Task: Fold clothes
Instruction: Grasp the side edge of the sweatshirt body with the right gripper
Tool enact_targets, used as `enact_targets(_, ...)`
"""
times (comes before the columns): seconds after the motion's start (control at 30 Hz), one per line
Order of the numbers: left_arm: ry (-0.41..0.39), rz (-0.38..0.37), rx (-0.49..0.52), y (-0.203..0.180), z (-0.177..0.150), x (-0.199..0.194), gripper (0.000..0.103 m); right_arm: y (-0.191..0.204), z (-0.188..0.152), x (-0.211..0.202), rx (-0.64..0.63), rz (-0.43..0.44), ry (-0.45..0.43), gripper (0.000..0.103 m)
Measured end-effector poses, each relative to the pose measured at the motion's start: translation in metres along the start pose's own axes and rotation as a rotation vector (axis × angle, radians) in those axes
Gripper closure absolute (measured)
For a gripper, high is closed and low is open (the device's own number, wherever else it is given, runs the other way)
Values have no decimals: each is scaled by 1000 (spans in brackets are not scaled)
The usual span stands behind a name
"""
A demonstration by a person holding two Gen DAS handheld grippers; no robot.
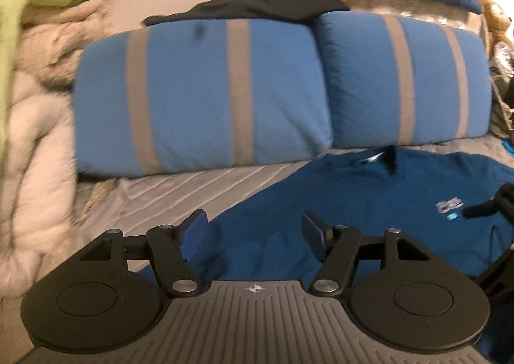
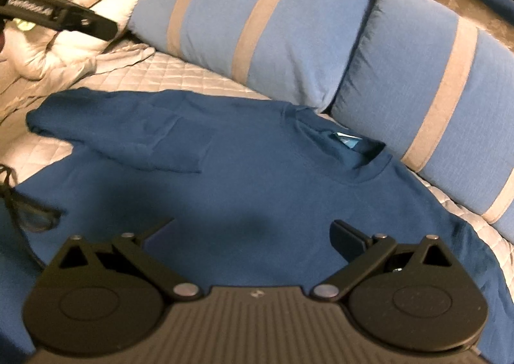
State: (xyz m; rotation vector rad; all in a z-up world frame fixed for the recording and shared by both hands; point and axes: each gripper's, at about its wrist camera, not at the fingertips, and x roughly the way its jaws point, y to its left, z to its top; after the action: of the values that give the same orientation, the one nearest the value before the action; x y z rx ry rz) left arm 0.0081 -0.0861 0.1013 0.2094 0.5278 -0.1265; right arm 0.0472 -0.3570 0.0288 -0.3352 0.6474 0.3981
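On the bed (image 2: 180, 71): quilted grey cover, carrying the clothes.
Sweatshirt (image 2: 257, 190): blue, lying front-up and mostly flat, collar toward 1 o'clock in the right wrist view; one sleeve folded across the chest at 10 o'clock.
Pillows (image 1: 199, 91): two blue, grey-striped, at 12 o'clock, just beyond the collar.
Left tool (image 1: 253, 232): fingers spread apart, holding nothing, above the sweatshirt's edge.
Right tool (image 2: 253, 235): fingers spread wide, holding nothing, over the chest.
Stage: fits either a fold partly made or a garment only laid out.
Risk: pinching one layer only, so the cloth bunches; dragging the folded sleeve loose; snagging the quilt beneath; collar catching under the pillows.
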Motion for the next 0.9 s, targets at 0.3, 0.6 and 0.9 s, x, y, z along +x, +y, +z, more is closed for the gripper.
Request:
enact_targets(0.3, -4, 143, -43, 25, -40, -9, 38, 32, -6, -6, -194, 52, -49, 2)
enact_targets(0.6, -13, 298, -75, 43, -79, -15, 37, 58, 15, -11, -429, 181, -112, 18)
enact_targets(0.9, 3, 363, -121, 55, -106, -17, 36, 83, 65, 37, -660, 280, -120, 28)
